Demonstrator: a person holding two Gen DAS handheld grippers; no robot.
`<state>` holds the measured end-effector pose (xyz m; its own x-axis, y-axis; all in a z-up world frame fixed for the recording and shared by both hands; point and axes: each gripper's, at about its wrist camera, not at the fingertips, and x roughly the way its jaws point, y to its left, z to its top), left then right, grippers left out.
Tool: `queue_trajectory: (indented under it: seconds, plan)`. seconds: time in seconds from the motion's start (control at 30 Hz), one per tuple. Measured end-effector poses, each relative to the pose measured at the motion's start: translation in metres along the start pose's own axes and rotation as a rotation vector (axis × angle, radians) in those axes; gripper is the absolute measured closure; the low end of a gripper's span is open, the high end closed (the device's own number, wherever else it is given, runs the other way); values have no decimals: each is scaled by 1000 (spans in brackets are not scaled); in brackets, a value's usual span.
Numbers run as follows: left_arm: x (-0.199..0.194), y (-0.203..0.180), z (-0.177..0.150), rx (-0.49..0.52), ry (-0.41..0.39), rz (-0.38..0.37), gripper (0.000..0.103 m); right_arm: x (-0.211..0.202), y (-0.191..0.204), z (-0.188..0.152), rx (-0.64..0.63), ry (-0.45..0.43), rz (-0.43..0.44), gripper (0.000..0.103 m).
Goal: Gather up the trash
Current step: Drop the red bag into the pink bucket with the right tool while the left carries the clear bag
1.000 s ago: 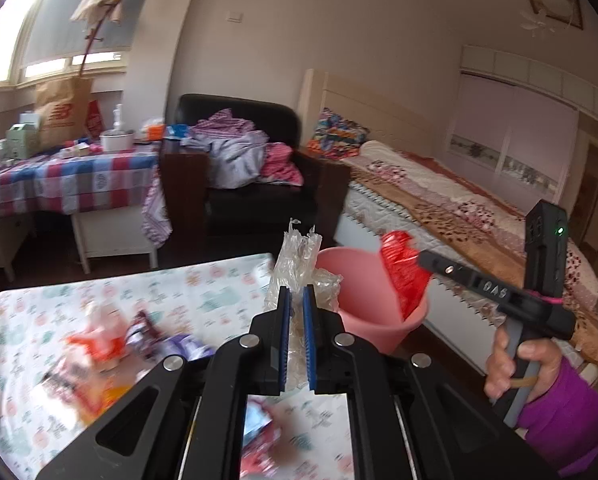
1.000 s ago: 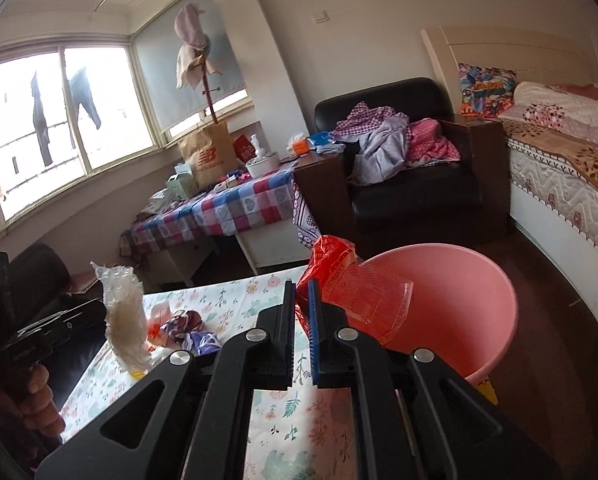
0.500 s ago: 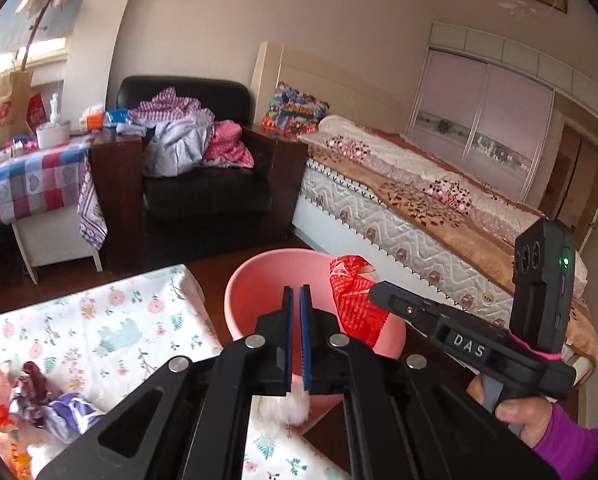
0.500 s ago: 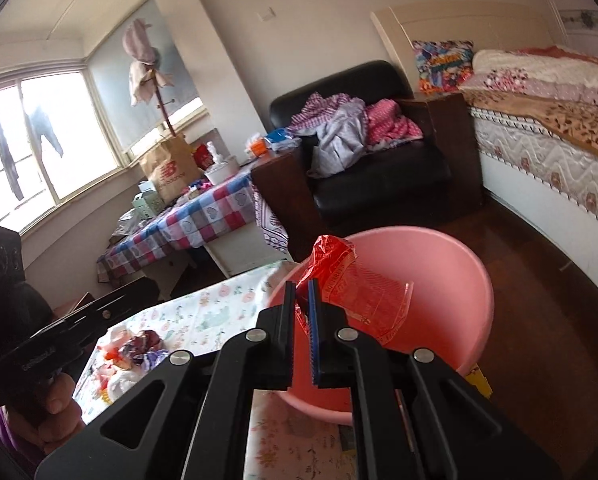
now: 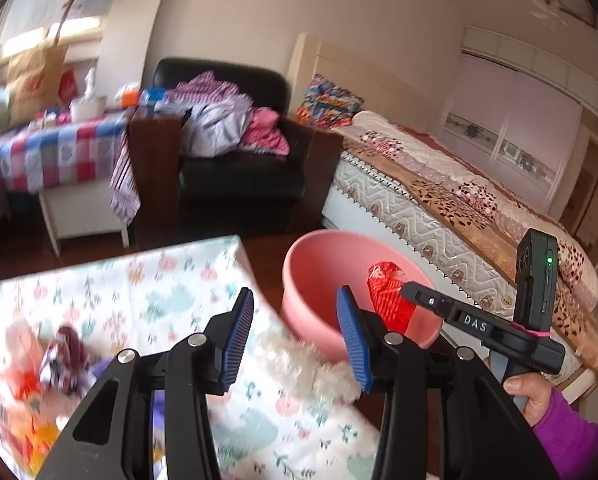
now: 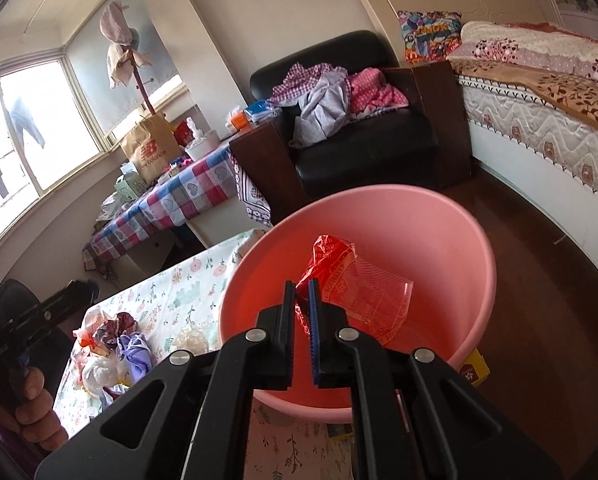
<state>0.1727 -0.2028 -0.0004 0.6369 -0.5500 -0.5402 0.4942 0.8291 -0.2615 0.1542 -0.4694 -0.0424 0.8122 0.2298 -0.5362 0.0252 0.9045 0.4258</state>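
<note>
The left tongs (image 5: 295,336) are opening, dropping the crumpled clear plastic wrapper (image 5: 319,368) short of the round pink plastic basin (image 5: 319,256), while the right tongs (image 6: 301,308) pinch the red cellophane wrapper (image 6: 339,276) over it.

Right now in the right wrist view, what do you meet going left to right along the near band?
Hand on the left gripper's handle → heap of wrappers → clear crumpled bag → red wrapper over the pink basin → dark wooden floor.

The pink basin (image 6: 439,216) gapes open above, crowded only by the red wrapper (image 6: 351,280).
</note>
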Motion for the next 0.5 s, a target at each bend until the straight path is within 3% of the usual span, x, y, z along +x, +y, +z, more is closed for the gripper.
queue_trajectory:
  seconds: [0.07,0.13,0.37,0.5]
  plan:
    - [-2,7,-5,-25,14,4,61,1,2,-1,0,14,-8,88]
    - [-1,11,-11,-51,38,4,60,1,4,-1,-9,18,-20,70]
    - [5,2,-34,-149,121,-39,61,-14,13,-6,-36,2,-34,67]
    - [15,-20,-42,-150,146,0,60,-24,17,-11,-39,-7,-23,67]
